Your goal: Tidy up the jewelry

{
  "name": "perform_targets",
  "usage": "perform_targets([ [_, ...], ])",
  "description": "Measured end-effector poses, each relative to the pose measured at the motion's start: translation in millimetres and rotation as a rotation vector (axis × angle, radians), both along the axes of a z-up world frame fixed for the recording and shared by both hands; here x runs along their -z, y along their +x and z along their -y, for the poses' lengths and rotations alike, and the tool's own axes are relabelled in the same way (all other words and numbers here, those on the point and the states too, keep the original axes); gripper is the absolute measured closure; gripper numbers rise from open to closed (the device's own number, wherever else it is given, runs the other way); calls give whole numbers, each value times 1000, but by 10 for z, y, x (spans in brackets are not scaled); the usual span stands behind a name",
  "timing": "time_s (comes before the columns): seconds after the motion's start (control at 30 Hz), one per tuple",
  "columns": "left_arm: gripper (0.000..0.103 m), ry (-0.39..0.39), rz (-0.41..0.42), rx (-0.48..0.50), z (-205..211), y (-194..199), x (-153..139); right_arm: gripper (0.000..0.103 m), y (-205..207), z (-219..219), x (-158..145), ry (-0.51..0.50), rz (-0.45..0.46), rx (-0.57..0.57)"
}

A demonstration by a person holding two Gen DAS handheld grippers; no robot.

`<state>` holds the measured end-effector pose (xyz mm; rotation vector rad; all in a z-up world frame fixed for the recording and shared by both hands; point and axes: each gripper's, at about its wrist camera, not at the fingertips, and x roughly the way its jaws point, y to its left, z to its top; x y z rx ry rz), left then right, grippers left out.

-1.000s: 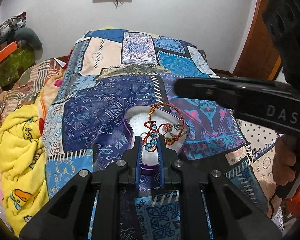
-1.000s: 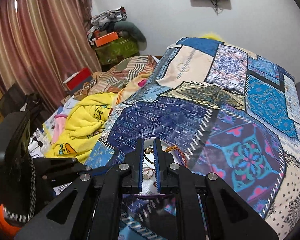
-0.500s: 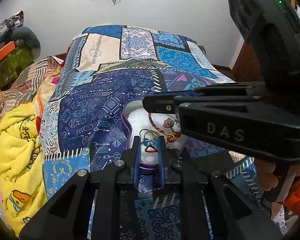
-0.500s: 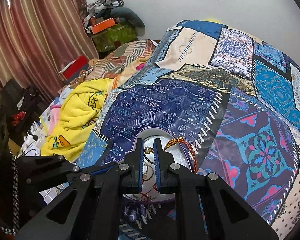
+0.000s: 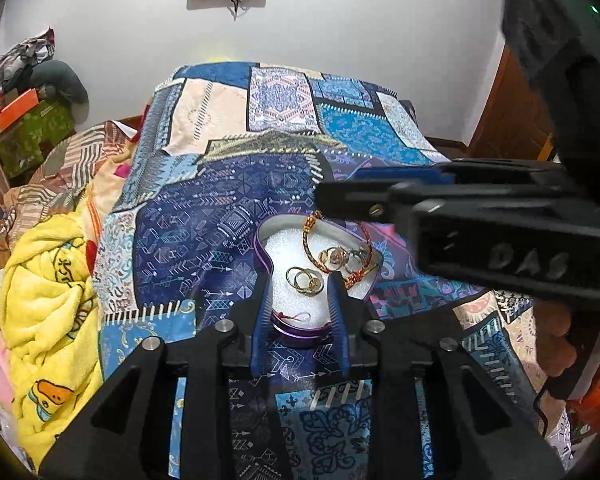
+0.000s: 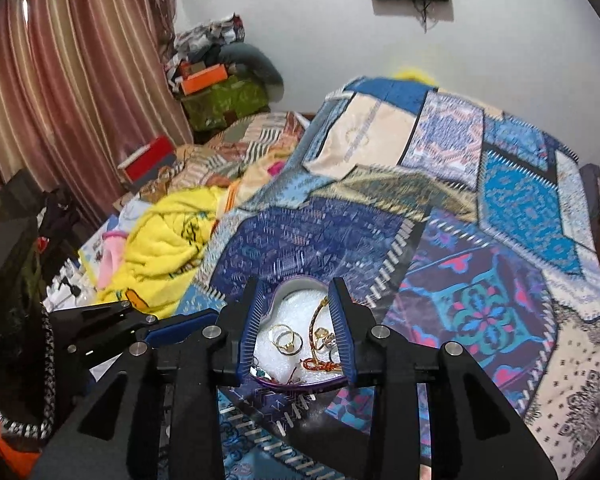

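Purple-rimmed and heart-shaped, the jewelry box [image 5: 278, 330] lies at lower centre of both frames on the patchwork bedspread [image 5: 220, 216], holding gold rings [image 5: 304, 279] and a braided bracelet [image 5: 312, 248]. Left gripper [image 5: 300, 284] and right gripper [image 6: 296, 292] both stand spread wide over it, empty.
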<state>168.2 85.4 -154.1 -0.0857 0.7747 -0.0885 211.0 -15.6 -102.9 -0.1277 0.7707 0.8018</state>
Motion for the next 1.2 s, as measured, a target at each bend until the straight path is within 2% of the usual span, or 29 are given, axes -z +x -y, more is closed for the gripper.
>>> perform_targets([
  [0.3,71,18,125,-40,-58,-268,-517,72,-490,318,-668,106,190,75],
  [0.43,71,19,221,-63,-85,-495,-866,72,-770,461,-981,167,289,98],
  [0.57,71,34,331,-85,-56,-784,-1229,72,-1015,592,-1193,233,352,125],
  [0.67,65,30,400,-94,-34,-989,-1434,70,-1188,680,-1305,274,390,143],
  [0.83,62,49,517,-114,41,-1365,-1723,53,-1483,781,-1437,317,479,184],
  [1.0,50,84,602,-136,120,-1665,-1878,34,-1677,814,-1482,325,557,231],
  [1.13,42,95,642,-148,177,-1806,-1954,26,-1741,851,-1491,328,593,273],
  [1.2,34,98,662,-160,198,-1866,-1980,19,-1756,857,-1488,322,608,292],
])
